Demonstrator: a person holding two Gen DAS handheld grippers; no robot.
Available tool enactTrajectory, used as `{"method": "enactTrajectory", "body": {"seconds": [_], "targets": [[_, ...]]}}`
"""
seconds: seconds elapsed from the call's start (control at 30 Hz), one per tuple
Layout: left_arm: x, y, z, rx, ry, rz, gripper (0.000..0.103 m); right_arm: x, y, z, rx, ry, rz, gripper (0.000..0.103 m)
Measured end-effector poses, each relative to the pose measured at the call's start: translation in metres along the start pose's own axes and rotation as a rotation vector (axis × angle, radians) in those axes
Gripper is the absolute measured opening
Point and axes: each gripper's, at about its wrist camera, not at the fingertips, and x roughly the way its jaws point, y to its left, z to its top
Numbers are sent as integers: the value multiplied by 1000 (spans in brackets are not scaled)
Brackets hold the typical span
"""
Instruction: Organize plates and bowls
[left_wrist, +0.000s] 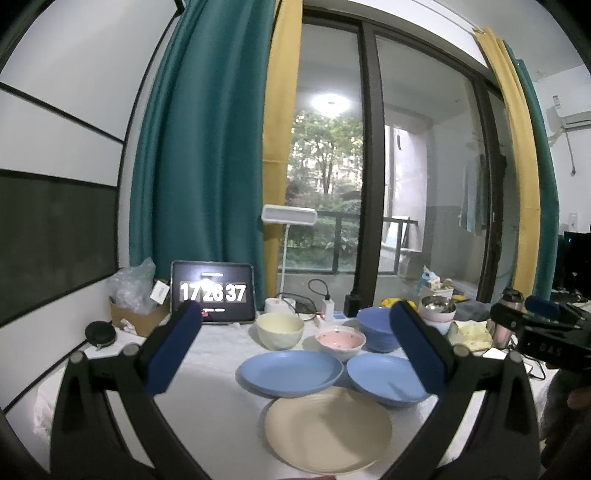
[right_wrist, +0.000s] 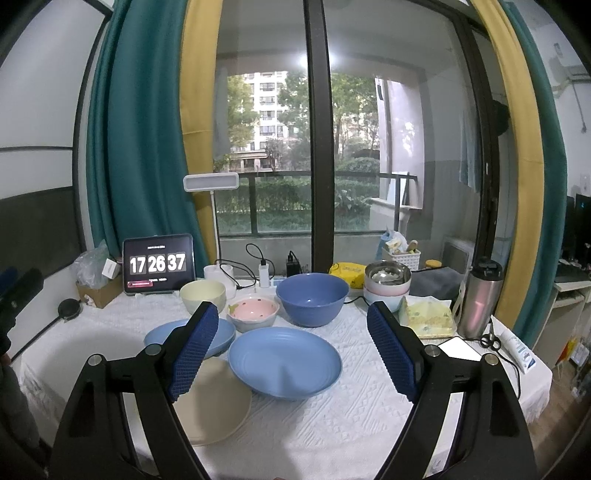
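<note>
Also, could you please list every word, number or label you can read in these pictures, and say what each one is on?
"17 26 37": on the tablet screen, as a clock.
"DAS": faint, on the right tool's black body in the left wrist view; uncertain.
Too small or blurred: the tube, the yellow packet, the small white box and the red bar beneath the clock.

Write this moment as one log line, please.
left gripper: open, empty | right gripper: open, empty | plates, bowls: untouched on table

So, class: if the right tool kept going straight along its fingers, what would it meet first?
Probably the ribbed blue plate, which lies between and ahead of the open right tool; if it passes higher, the big blue bowl behind. Depth is uncertain.
</note>
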Motion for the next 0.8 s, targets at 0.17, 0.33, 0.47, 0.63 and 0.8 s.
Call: {"method": "enactTrajectory", "body": {"seconds": [0.17, 0.33, 0.47, 0.63, 0.8], "targets": [[0, -1, 0, 0, 0, 1, 102, 0, 0, -1, 1, 0, 1, 86], [0, -1, 1, 0, 2, -2, 102, 1, -1, -3, 3, 3, -1, 86], [0, -1, 1, -1, 6, -3, 102, 1, -1, -4, 3, 3, 0, 86], [0, -2, 1, -2, 11, -2, 102, 1, -2, -3, 5, 4, 0, 86], [1, -2, 0, -6, 20, 2, 102, 2, -2, -2, 5, 5, 1, 86]]}}
